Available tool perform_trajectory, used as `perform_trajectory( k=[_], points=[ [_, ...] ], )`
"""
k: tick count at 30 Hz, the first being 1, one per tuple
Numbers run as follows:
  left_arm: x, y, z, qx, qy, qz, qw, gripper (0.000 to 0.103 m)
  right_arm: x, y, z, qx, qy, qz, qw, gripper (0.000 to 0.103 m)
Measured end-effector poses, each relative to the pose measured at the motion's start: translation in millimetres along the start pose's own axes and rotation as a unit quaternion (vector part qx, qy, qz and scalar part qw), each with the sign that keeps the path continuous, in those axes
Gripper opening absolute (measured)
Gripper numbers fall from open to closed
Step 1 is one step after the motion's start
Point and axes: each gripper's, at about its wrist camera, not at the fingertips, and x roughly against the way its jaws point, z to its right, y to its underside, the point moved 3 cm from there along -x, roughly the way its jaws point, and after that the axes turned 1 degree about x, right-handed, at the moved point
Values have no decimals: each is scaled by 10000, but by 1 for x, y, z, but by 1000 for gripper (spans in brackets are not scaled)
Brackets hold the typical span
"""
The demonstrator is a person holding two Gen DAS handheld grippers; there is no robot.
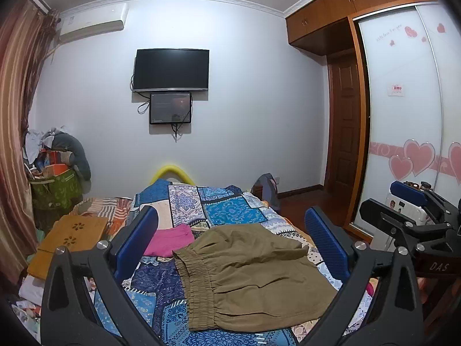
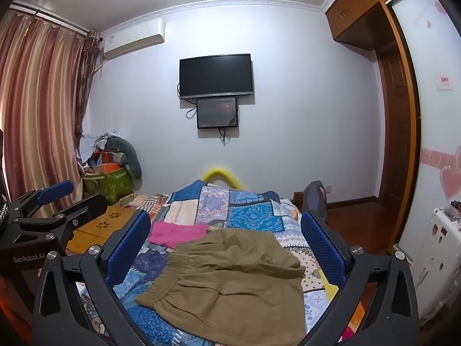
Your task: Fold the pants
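Olive-brown pants (image 1: 247, 276) with an elastic waistband on the left lie spread flat on the blue patchwork bedspread (image 1: 227, 210). They also show in the right wrist view (image 2: 230, 282). My left gripper (image 1: 230, 239) is open and empty, held above the pants. My right gripper (image 2: 224, 242) is open and empty, also above the pants. The right gripper shows at the right edge of the left wrist view (image 1: 409, 201). The left gripper shows at the left edge of the right wrist view (image 2: 54, 199).
A pink garment (image 1: 170, 239) lies just beyond the pants' waistband. A small wooden lap table (image 1: 72, 233) sits on the bed's left side. Piled boxes and clothes (image 1: 54, 170) stand by the curtain. A wardrobe (image 1: 403, 115) is on the right.
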Motion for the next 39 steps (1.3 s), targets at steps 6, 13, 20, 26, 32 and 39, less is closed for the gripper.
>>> perform_trajectory(
  k=[6,13,20,26,32,39],
  points=[
    [-2,0,-2,111,50,-24,9999,103,-1,0,3,-29,6,2,10000,103],
    [-3,0,-2,64,43,-45,10000,103,-1,1,6,-46,25,-9,10000,103],
    [-4,1,-1,59,29,-37,10000,103,0,2,6,-55,32,-17,10000,103],
    [-4,2,-2,77,25,-53,10000,103,-1,2,8,-72,39,-32,10000,103],
    [-4,3,-2,97,15,-54,9999,103,-2,2,8,-66,37,-39,10000,103],
    [-3,4,-4,114,17,-65,9999,103,-2,3,8,-61,10,-54,10000,103]
  ],
)
